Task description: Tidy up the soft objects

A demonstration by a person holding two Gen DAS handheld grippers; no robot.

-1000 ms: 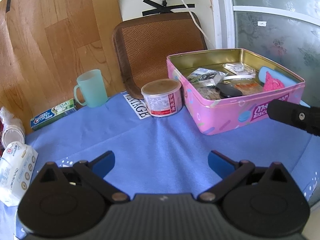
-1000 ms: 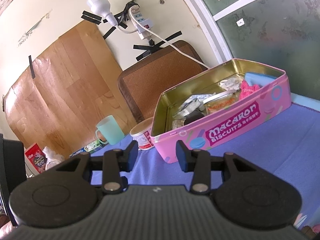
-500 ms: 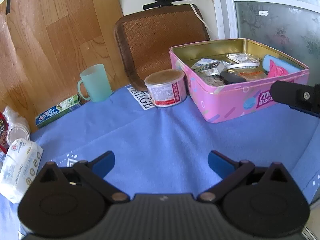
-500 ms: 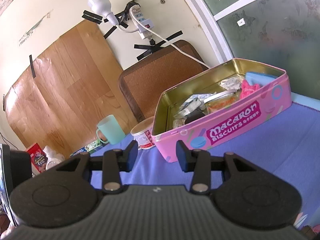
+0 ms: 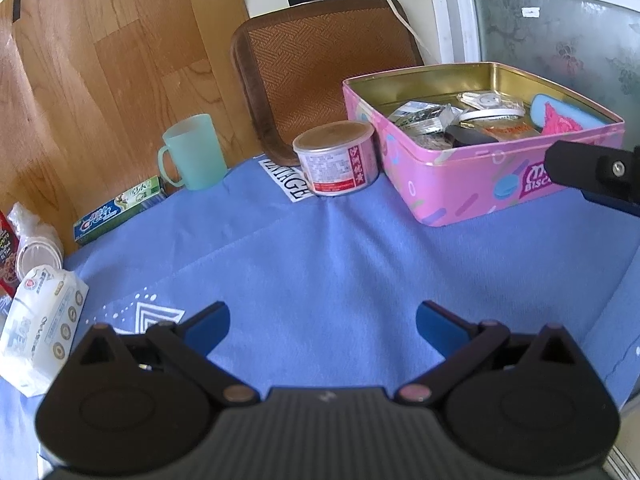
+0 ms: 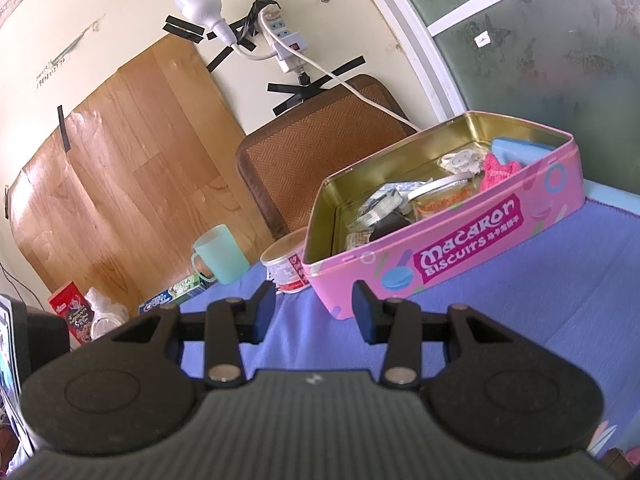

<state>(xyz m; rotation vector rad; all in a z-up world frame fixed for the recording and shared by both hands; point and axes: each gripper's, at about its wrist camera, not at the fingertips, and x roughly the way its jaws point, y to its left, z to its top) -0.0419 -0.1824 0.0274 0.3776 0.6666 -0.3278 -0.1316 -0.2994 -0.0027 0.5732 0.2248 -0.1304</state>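
Observation:
An open pink biscuit tin (image 5: 472, 184) (image 6: 452, 256) stands on the blue cloth at the right, holding packets, a jar lid and a pink knitted piece (image 5: 558, 120) (image 6: 500, 168). A white tissue pack (image 5: 40, 336) lies at the left edge of the left wrist view. My left gripper (image 5: 322, 326) hangs open over bare cloth, nothing between its fingers. My right gripper (image 6: 314, 312) is partly open and holds nothing, just short of the tin's near corner. One of its fingers (image 5: 592, 172) shows at the right of the left wrist view, in front of the tin.
A round tin can (image 5: 336, 160) (image 6: 286, 268) sits left of the pink tin. A mint mug (image 5: 192, 152) (image 6: 220, 254), a toothpaste box (image 5: 120, 210), a bagged cup (image 5: 34, 248) and a red snack box (image 6: 74, 314) line the back left. A woven brown mat (image 5: 320, 68) leans on the wall.
The left wrist view has tipped and pulled back a little, so the tin, can and mug sit slightly lower and more tissue pack shows. The right gripper has not moved.

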